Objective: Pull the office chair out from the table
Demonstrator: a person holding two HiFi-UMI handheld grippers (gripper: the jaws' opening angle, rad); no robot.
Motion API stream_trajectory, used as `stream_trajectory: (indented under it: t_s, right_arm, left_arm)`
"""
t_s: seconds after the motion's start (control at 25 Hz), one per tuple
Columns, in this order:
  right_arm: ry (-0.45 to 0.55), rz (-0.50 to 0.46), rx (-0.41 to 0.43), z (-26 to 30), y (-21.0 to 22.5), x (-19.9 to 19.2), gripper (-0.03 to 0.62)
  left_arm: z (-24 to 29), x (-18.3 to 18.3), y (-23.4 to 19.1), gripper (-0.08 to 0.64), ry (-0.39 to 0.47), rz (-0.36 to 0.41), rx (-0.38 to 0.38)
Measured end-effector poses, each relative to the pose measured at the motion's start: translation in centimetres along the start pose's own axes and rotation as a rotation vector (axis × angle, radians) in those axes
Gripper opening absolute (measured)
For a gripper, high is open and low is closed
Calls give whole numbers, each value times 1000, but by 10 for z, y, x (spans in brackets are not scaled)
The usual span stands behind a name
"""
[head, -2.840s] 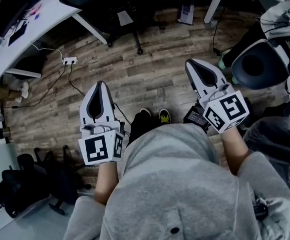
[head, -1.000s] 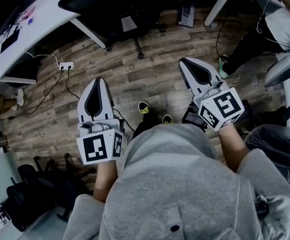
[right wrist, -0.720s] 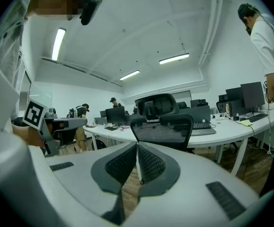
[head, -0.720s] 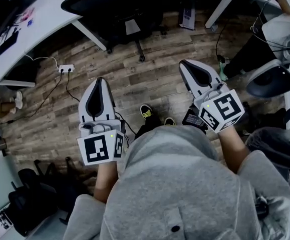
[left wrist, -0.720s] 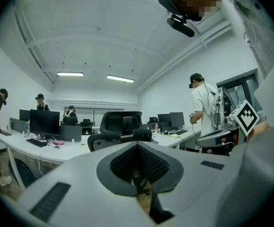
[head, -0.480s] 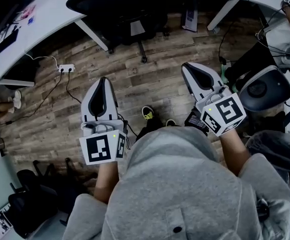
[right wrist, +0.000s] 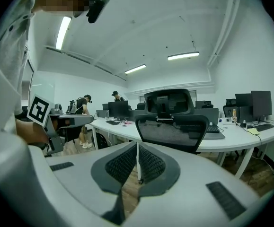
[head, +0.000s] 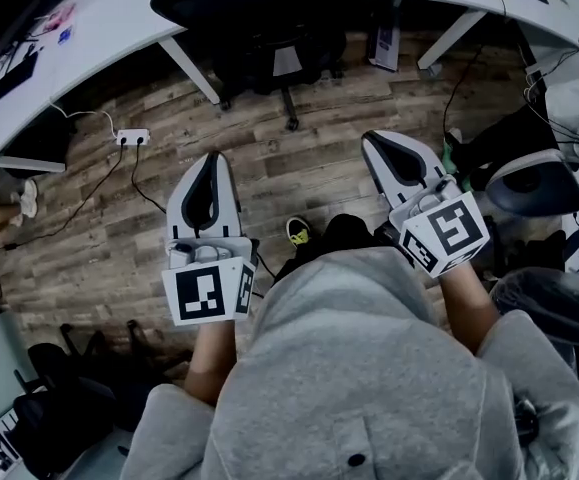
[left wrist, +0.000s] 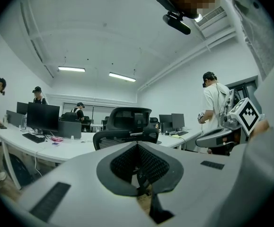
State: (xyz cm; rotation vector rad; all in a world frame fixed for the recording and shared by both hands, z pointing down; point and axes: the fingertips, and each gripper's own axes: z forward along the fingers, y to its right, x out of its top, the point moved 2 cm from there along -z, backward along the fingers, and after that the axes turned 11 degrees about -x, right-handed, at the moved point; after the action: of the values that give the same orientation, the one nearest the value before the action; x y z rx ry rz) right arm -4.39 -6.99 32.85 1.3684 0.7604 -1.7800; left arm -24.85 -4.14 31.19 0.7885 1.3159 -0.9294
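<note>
The person wears a grey sweatshirt point(head: 349, 368), filling the lower centre. The left gripper point(head: 211, 163) and right gripper point(head: 379, 146) are white shells with dark teardrop insets, each bearing a black-and-white marker cube point(head: 207, 294). One shoe point(head: 297, 231) at mid-frame is yellow-green.

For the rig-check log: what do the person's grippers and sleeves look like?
The left gripper and right gripper are pale grey shells with dark teardrop-shaped mesh pads. Each carries a white cube with black square markers. The person wears a grey sweatshirt, forearms uncovered.
</note>
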Motion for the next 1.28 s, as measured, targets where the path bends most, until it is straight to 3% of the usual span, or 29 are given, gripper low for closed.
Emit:
stream_trajectory:
  t_s: [0.88,1.28]
  right_arm:
    - [3,-38,0,16,-16,9,34]
    - [11,-34,-23,21,-2,9,34]
  left_arm:
    - [-4,-1,-26,12,28,-33,8]
    - [9,1,-29,12,23,-29,-3]
